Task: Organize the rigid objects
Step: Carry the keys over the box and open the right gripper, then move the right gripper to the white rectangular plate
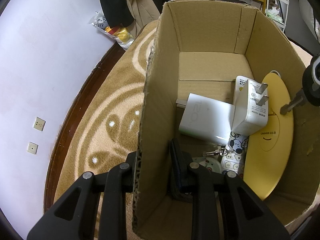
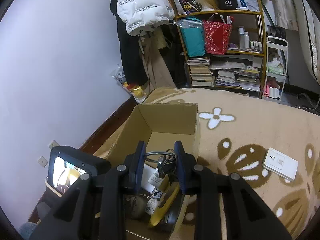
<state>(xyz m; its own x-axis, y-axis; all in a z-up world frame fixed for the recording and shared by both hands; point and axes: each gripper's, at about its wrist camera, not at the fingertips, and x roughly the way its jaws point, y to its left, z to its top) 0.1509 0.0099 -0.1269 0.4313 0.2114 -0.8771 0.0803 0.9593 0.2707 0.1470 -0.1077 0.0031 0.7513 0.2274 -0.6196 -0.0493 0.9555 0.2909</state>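
Left gripper point(image 1: 154, 172) jaws pinch box point(image 1: 210, 36) wall; right gripper point(image 2: 160, 166) grips springy, light cable coil point(image 2: 162, 158) above box, best held mid-bundle.

Both views are lit evenly by soft indoor light, and a cool, slightly violet cast is seen on the wall point(image 1: 40, 60). No hard shadows are cast; only a dim zone is found deep inside the cardboard box point(image 1: 200, 40), below the white charger point(image 1: 206, 118). A small glare streak is caught on that charger's glossy face, and the small screen point(image 2: 66, 172) in the right wrist view is blown out to near white. Strong fisheye bending is seen towards the edges, where the baseboard point(image 1: 66, 124) is curved and the corners are vignetted black. The nearest claw parts are rendered slightly soft, while the shelf point(image 2: 220, 50) is kept reasonably sharp.
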